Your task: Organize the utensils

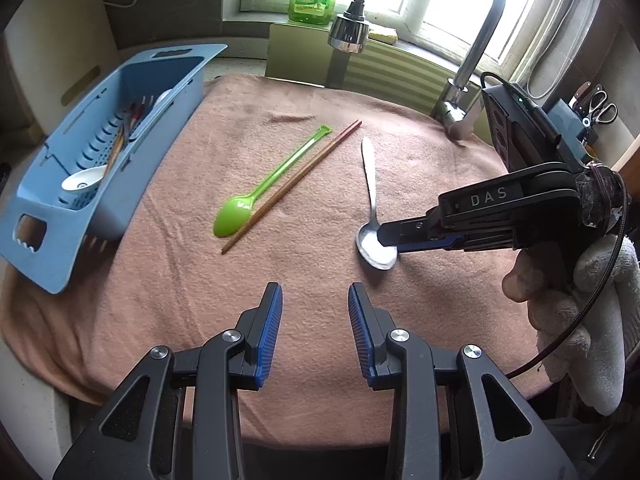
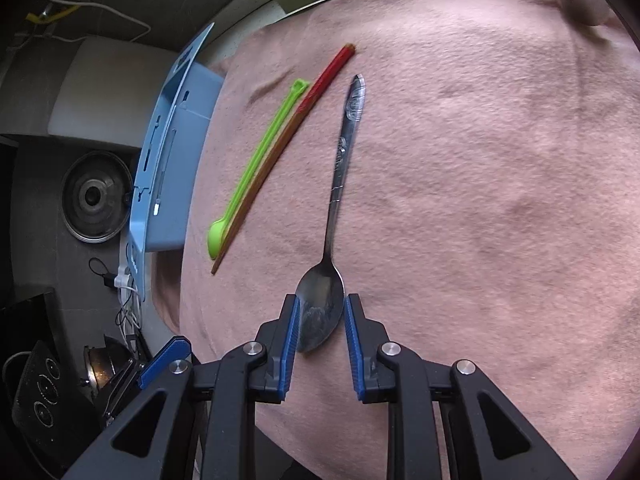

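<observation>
- Right claw (image 2: 320, 332) sits low on the bench with its jaws straddling the bowl of my metal spoon (image 2: 334, 216); the left pad touches the bowl's edge, the right pad shows a sliver of gap, so no firm pinch.
- Left claw (image 1: 315, 328) hangs spread over the near edge of the pink towel (image 1: 400, 128), nothing between its pads.
- Metal spoon lies right of the towel's middle, handle pointing at the far edge.
- Green spoon (image 1: 260, 196) and a chopstick (image 1: 296, 182) lie side by side at the middle.
- Blue basket (image 1: 120, 152) stands at the left edge, utensils inside.
</observation>
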